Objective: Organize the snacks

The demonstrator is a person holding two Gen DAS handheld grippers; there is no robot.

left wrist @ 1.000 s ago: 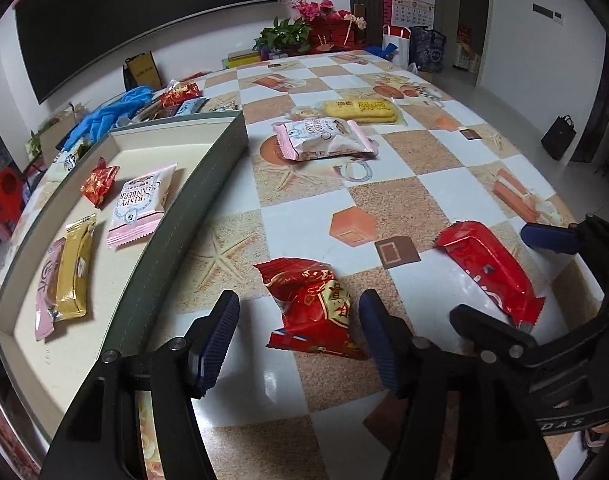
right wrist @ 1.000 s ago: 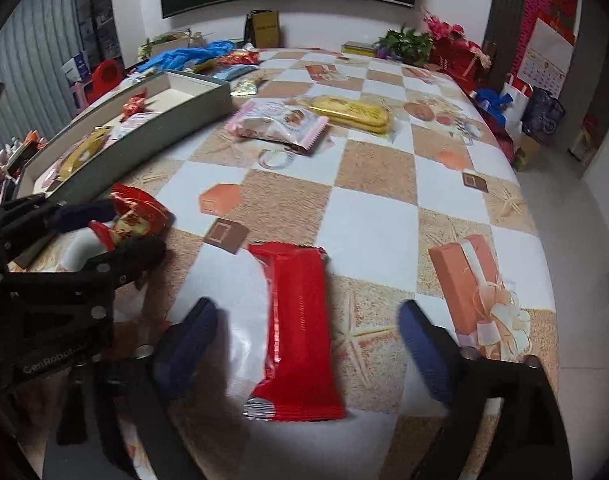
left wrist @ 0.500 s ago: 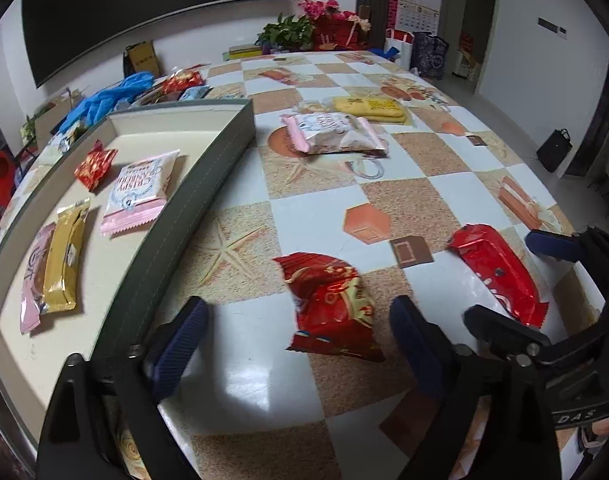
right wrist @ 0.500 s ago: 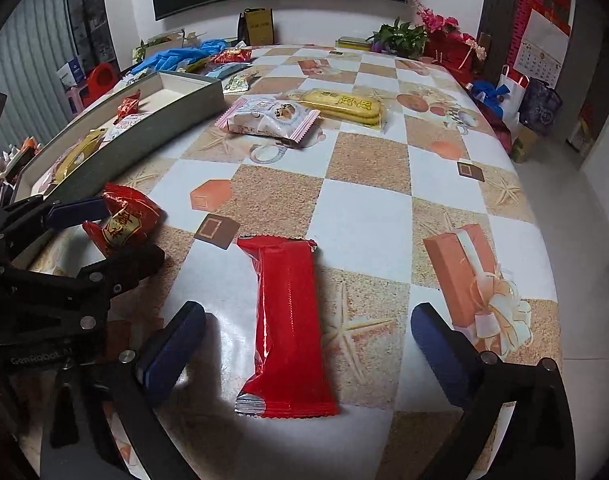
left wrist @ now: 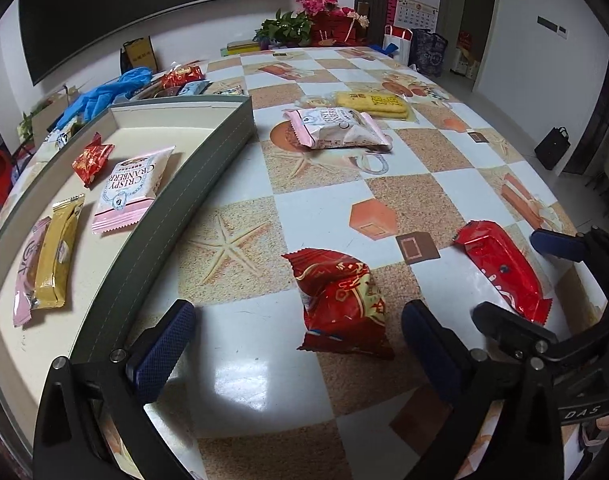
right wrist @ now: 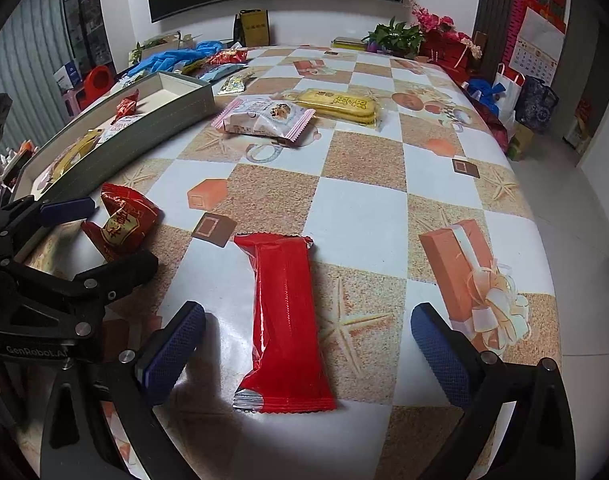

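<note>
Where a second ago they stood narrower, left tongs [left wrist: 298, 344] opening wide around red snack packet [left wrist: 340, 300], untouched, right tongs [right wrist: 306, 344] apart.

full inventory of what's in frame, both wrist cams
tray: 1, grey-green, table's left side
snacks in tray: 4; small red packet, pink-white cranberry pack, gold bar, pink bar under it
red puffy snack bag: 1, on table between left tongs' fingers, not touched
long red bar: 1, on table between right tongs' fingers, not touched
pink-white pack: 1, mid-table
yellow pack: 1, behind it
blue gloves: far left edge, with loose small packets
flowers and plant: far end
left tongs: jaws opening, wide
right tongs: open
</note>
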